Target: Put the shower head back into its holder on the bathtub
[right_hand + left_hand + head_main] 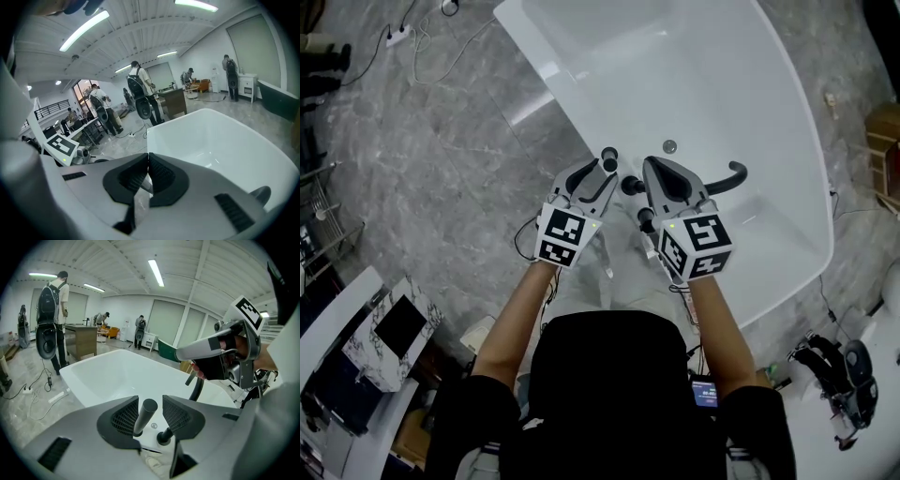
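The white bathtub (787, 141) fills the upper middle of the head view. The dark, rod-shaped shower head (608, 157) stands upright in its holder on the tub's near rim. My left gripper (603, 172) hovers just above it with its jaws open. In the left gripper view the shower head (140, 420) rises between the two pads with a gap on each side, untouched by my left gripper (150, 401). My right gripper (651, 167) hangs beside it, to the right. Its jaws (148, 157) are shut with nothing between them.
A black knob (630, 185) and a curved black spout (733, 176) stand on the same rim. Cables and a power strip (398, 36) lie on the grey floor at the left. A cabinet (394, 328) sits lower left. Several people with backpacks stand far behind.
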The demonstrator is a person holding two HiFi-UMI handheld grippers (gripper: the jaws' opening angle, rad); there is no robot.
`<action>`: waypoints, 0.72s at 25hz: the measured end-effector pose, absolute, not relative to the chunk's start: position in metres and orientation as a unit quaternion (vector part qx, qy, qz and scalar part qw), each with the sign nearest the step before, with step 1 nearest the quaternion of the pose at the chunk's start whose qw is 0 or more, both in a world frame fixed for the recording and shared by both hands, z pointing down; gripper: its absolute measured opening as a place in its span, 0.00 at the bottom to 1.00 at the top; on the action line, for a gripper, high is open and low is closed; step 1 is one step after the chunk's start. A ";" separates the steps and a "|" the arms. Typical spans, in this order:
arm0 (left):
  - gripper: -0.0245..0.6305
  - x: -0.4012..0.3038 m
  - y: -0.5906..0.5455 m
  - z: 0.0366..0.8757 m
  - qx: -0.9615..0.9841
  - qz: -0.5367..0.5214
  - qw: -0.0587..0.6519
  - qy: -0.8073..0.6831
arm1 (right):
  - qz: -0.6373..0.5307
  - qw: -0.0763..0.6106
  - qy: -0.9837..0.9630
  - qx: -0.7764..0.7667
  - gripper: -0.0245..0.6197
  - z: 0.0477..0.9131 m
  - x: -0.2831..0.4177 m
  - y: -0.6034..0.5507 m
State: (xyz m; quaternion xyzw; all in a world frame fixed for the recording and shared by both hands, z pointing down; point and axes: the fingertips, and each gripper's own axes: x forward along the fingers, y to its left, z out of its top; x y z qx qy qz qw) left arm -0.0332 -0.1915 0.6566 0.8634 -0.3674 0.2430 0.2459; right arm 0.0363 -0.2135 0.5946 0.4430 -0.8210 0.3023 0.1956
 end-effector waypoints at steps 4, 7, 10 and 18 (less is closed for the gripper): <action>0.24 -0.044 -0.187 0.622 0.867 0.227 0.237 -0.375 | 0.260 0.210 -0.832 0.444 0.07 0.572 0.031 -0.205; 0.20 -0.051 -0.186 0.595 0.867 0.216 0.230 -0.386 | 0.243 0.211 -0.836 0.445 0.07 0.556 0.028 -0.200; 0.16 -0.055 -0.185 0.570 0.866 0.207 0.228 -0.394 | 0.229 0.210 -0.840 0.445 0.07 0.538 0.026 -0.194; 0.07 -0.069 -0.173 0.501 0.866 0.170 0.208 -0.422 | 0.168 0.209 -0.860 0.434 0.07 0.490 0.016 -0.172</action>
